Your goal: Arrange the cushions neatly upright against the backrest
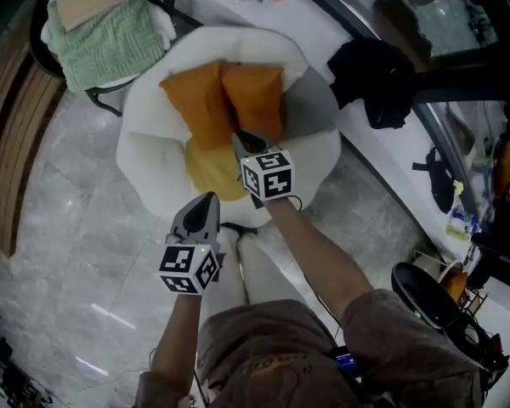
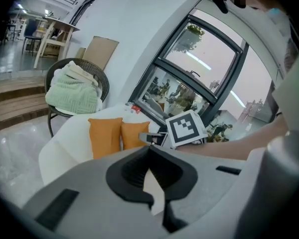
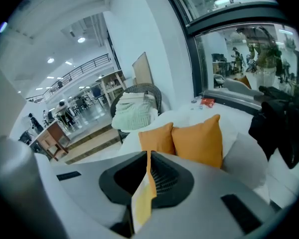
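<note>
Cushions (image 1: 200, 104) (2 orange) upright; yellow cushion (image 1: 211, 170) flat.

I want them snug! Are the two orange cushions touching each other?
Touching. In the right gripper view the left orange cushion and the right orange cushion press edge to edge, with no gap.

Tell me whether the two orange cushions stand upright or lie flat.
Upright. In the right gripper view the orange cushions stand side by side on edge, backs against the white backrest.
</note>
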The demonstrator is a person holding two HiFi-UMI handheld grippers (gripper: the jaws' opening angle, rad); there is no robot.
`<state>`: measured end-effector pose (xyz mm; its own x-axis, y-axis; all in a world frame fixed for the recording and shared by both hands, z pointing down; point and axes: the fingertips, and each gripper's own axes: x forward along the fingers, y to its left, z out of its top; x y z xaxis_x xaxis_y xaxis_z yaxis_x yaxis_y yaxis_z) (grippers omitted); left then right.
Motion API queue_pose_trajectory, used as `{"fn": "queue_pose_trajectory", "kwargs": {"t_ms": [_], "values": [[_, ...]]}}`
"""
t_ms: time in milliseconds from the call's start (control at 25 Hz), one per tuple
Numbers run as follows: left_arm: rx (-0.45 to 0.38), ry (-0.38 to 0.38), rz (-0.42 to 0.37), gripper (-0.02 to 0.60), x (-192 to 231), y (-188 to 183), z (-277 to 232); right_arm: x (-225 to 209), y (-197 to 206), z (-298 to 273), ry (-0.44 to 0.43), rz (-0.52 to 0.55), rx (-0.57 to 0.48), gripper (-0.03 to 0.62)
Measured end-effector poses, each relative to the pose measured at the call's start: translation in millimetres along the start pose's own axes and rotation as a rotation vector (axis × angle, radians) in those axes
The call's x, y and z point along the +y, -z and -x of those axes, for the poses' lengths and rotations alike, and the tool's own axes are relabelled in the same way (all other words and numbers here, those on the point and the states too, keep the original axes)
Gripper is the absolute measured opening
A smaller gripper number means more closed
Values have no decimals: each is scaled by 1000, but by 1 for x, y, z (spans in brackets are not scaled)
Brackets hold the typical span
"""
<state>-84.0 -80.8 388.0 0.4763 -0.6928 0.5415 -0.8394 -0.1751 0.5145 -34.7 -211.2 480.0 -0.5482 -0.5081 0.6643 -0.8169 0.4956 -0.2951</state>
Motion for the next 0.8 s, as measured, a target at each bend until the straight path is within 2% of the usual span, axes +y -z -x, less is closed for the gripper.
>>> {"fn": "queue_pose_trajectory", "kwargs": {"t_ms": [200,440,800], "values": [[-22,15,-34,5,-38,-28,34,23,-29,64,-16,-21,-39,35],[-14,46,-95,5,-87,-47,61,38,-43,133,-48,-8,-66,35],[-40,116,-183,5,-154,-74,107,83,-49,244,-204,147,-93,35]]}}
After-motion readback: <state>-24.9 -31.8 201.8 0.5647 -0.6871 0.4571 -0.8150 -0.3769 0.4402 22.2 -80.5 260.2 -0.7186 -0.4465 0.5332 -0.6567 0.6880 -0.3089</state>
